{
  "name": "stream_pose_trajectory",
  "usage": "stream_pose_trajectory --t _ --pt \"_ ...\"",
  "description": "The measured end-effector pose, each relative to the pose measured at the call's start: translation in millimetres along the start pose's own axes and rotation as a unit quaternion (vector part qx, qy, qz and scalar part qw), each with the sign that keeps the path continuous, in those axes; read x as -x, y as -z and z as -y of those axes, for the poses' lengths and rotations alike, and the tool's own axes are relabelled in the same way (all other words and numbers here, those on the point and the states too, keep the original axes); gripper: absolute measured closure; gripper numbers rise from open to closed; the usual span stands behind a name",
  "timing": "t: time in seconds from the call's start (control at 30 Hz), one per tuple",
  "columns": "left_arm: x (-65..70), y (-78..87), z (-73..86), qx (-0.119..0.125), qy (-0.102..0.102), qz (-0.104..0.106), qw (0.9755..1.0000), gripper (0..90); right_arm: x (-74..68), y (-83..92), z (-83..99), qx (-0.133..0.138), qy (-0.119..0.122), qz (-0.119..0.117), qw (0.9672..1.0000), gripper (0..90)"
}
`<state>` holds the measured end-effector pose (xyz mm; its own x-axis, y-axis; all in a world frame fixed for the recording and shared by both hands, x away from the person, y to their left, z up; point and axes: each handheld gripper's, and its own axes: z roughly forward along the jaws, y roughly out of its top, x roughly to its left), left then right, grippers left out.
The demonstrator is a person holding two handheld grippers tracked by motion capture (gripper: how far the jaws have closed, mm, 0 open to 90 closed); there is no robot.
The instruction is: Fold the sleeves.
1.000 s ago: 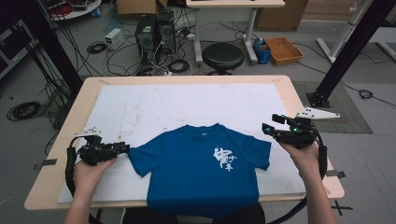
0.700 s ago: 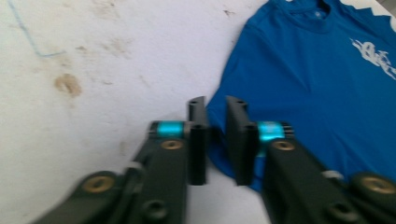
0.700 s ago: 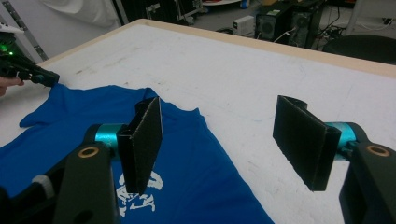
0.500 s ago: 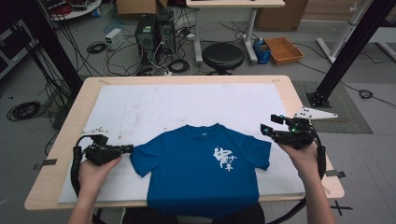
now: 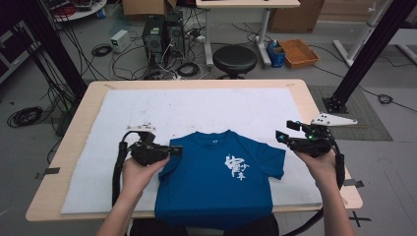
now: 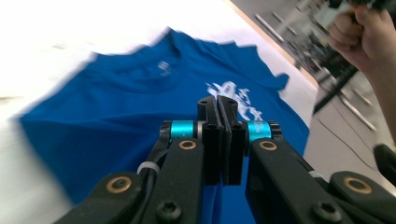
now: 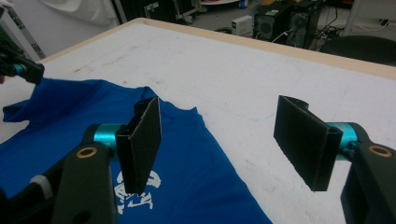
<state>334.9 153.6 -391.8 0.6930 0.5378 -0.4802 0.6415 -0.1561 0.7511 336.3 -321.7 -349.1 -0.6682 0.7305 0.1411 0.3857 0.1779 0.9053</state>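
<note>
Behind the desk (image 5: 69,147) a round black stool (image 5: 234,58) sits on the grey floor, just in front of a second, pale-legged table (image 5: 246,5). To the right of the stool there's an orange tray (image 5: 299,52) with a small blue box (image 5: 276,51) touching its left side. Left of the stool, two dark computer towers (image 5: 164,30) stand side by side amid a tangle of black cables (image 5: 105,49), and a small white box (image 5: 119,40) lies nearby. A white sheet (image 5: 196,108) covers most of the desk's top. Black frame posts (image 5: 366,49) slant up at the right onto a dark mat (image 5: 364,115).
</note>
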Motion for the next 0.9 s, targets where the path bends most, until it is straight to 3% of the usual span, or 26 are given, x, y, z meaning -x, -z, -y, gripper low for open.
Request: stream_pose_trajectory --t 0.13,0.27,0.3,0.33,0.37,0.4,0.53,0.63,0.67,0.7,0.9 --pt "0.7 -27.7 0.2 -0.013 0.002 0.005 0.9999 88.5 2.1 0.1 1.4 -0.002 -0.003 0.005 1.0000 32.3" --pt "-4.0 -45.8 0.2 -0.008 0.000 0.004 1.0000 88.2 4.6 0.0 3.5 -0.005 -0.009 0.010 0.9999 32.3" --pt "-4.9 -47.3 0.3 -0.002 -0.007 0.002 1.0000 85.5 5.5 -0.1 4.2 -0.007 -0.012 0.013 0.9998 32.4" --pt "-5.5 -47.7 0.1 0.003 -0.007 -0.003 1.0000 75.4 6.4 -0.3 5.0 -0.009 -0.017 0.018 0.9997 32.4" --pt "-6.4 -46.3 -0.5 0.010 -0.006 0.005 0.9999 68.3 7.7 -0.5 6.1 -0.011 -0.020 0.024 0.9995 32.4" --pt "-6.8 -43.2 -0.9 0.019 -0.013 0.013 0.9997 62.7 9.0 -0.6 7.4 -0.015 -0.027 0.032 0.9990 32.4" --pt "-4.4 -23.5 -1.0 0.052 -0.051 -0.003 0.9973 51.8 17.0 -1.3 15.0 -0.028 -0.052 0.061 0.9964 37.7" --pt "-8.2 -2.5 1.4 0.067 -0.084 -0.031 0.9938 47.0 25.8 -0.3 24.1 -0.043 -0.072 0.076 0.9936 47.5" --pt "-8.2 -2.5 1.4 0.067 -0.084 -0.031 0.9938 45.4 25.8 -0.3 24.1 -0.043 -0.072 0.076 0.9936 47.5" --pt "-13.8 11.5 4.6 0.080 -0.095 -0.052 0.9909 42.9 32.3 0.0 33.0 -0.055 -0.086 0.085 0.9911 53.3" --pt "-34.1 49.2 16.3 0.105 -0.086 -0.078 0.9877 42.7 48.1 -13.4 57.8 -0.101 -0.118 0.078 0.9848 62.4"
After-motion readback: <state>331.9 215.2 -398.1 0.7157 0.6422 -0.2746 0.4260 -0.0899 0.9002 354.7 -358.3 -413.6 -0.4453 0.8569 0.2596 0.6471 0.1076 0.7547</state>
